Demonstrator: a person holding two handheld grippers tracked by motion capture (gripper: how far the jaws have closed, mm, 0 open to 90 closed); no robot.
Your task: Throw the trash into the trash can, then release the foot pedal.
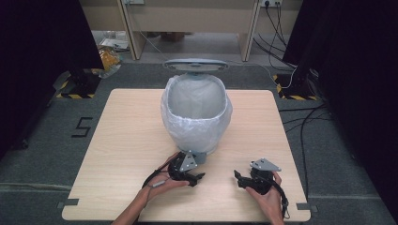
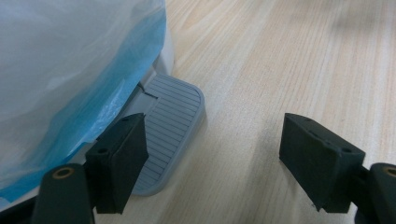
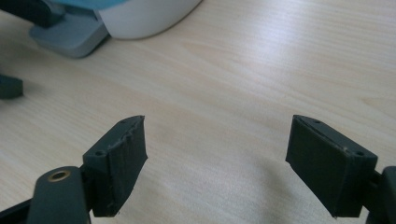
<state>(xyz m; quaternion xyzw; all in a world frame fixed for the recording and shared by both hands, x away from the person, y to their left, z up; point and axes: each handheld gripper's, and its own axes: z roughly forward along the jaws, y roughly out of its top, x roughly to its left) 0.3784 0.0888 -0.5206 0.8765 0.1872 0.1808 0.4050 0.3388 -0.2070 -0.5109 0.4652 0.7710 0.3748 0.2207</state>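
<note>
1. Looking down from the high view: left gripper held at the foot of the trash bin, just beside the grey pedal at the bin's near base; jaws pointing right, spread apart, nothing between them.
2. Same view: right gripper resting low over the table, off to the right of the bin and well apart from it; jaws pointing left toward the other gripper, how far apart hard to tell from here.
3. Same view: bin standing upright in the middle of the table, lid raised at the back, lined with a white bag folded over the rim.
4. Same view, writing: a black "5" mark on the grey floor to the left of the table.
5. Left gripper view: jaws wide apart and empty; left fingertip hanging over the near edge of the ribbed grey pedal, contact not clear; right one over bare wood; bag with a blue layer showing through at the left.
6. Right gripper view: jaws wide apart, clamped on nothing, bare table between them; white bin base and pedal at the top left.
7. No brand or label readable on bin or grippers.
</note>
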